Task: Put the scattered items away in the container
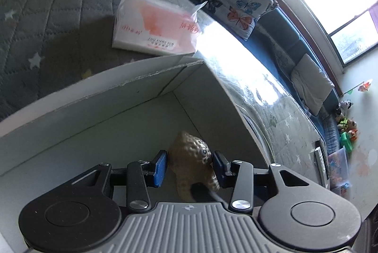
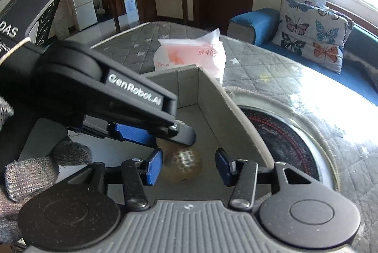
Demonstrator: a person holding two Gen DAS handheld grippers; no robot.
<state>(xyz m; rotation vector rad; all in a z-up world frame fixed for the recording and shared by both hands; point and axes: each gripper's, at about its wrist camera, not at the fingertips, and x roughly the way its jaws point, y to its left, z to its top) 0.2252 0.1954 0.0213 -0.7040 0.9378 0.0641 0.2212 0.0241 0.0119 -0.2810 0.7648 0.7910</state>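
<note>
My two hand-held grippers over the cardboard box

My right hand-held gripper gapes above the box; my left hand-held gripper reaches in, touching the bumpy tan toy. A tissue pack lies behind.

Toy's top behind left hand-held gripper

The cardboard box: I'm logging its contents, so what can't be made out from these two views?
- Left wrist: left gripper and the brown toy it straddles hide the box floor; near walls cut off.
- Right wrist: left gripper body covers the box's left half.
- Tissue pack: print too small.
</note>
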